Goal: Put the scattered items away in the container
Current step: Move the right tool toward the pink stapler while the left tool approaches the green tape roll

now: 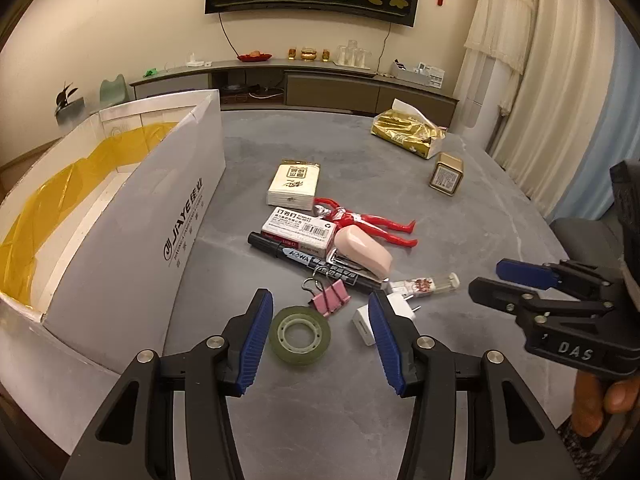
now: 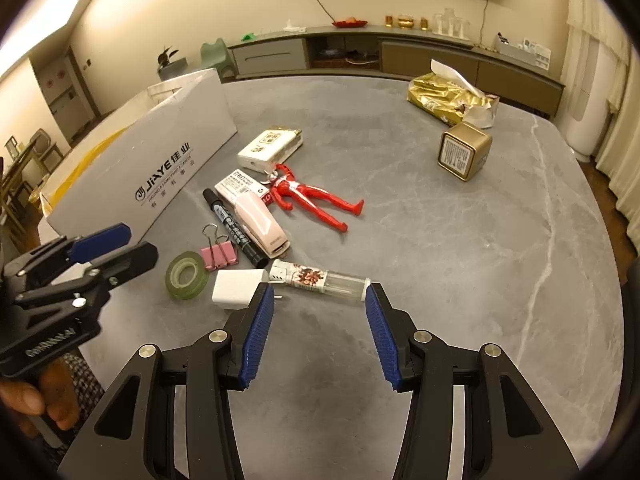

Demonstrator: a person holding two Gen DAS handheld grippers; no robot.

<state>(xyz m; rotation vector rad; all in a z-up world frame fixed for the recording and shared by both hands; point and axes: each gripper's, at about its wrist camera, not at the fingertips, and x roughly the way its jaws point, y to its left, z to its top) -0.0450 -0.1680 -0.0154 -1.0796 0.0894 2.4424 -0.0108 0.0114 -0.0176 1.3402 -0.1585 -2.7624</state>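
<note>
Left wrist view: left gripper point(image 1: 320, 340) spread wide, empty, hovering low over the table point(image 1: 460, 208), likely lining up a first pick. Tape point(image 1: 300, 335) right between the fingers, nearer the left pad. Box point(image 1: 132, 216) at left, open-topped, waiting for the clutter. Clip point(image 1: 330, 297), marker point(image 1: 304, 258) and charger point(image 1: 374, 318) just beyond the tips.

Right wrist view: right gripper point(image 2: 320, 336) also wide apart, holding nothing. Bottle point(image 2: 320, 282) lying crosswise just past the fingertips, spanning the gap. Charger touching the left pad's tip. Toy point(image 2: 310, 198) farther off, tin point(image 2: 464, 152) far right.
</note>
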